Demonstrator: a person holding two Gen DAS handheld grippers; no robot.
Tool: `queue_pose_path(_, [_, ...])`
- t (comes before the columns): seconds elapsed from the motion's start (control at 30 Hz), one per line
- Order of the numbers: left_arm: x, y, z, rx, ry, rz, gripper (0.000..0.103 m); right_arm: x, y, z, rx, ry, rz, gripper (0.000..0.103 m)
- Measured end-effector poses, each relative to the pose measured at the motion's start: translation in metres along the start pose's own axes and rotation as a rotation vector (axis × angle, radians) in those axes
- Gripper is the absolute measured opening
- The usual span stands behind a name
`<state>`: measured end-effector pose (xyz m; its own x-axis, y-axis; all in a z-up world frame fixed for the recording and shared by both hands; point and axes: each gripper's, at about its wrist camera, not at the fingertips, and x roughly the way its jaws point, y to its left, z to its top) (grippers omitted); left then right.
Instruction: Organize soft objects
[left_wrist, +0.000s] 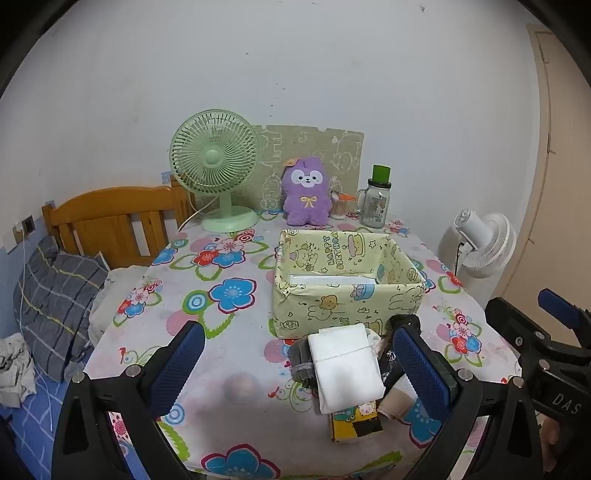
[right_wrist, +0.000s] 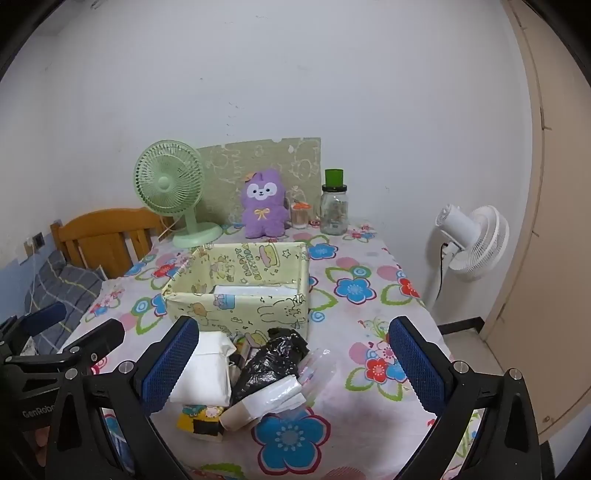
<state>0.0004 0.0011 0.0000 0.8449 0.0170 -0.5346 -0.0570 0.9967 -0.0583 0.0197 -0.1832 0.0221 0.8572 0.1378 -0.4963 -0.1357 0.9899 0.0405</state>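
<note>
Pile and jaws: a heap of soft things lies on the flower-printed tablecloth, just in front of the yellow-green cartoon-papered open box. In the left wrist view it sits toward 4 o'clock, close against the inner face of the right-side blue pad, touching neither pad as far as I can tell. In the right wrist view it sits toward 8 o'clock, just beside the left-side pad.

Left gripper: jaws wide apart, holding nothing.

Right gripper: jaws likewise wide, nothing held.

Look of the pile: a folded white cloth pack lies on top of a small yellow printed carton; a crumpled black plastic bag lies at its side, with a beige roll wrapped in white film and some clear plastic (too crumpled to identify). In the left view a grey knitted item shows at the pack's 9 o'clock.

Box: a flat white packet lies inside.

Backdrop at 12 o'clock: purple plush toy, green desk fan, glass jar with a green lid.

Pose: both grippers tilt downward over the near table edge, side by side; each shows at the edge of the other's view.
</note>
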Motion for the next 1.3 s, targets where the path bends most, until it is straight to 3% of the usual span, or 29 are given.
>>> queue_pose_path(0.33, [-0.005,-0.007,0.001,0.018,-0.04,-0.006,0.103,0.005,-0.003,-0.003,0.011,0.004,-0.007,0.103])
queue_pose_path(1.3, [-0.005,-0.005,0.002,0.017,-0.052,-0.009,0.102,-0.007,-0.004,0.004,0.014,-0.028,-0.032,0.103])
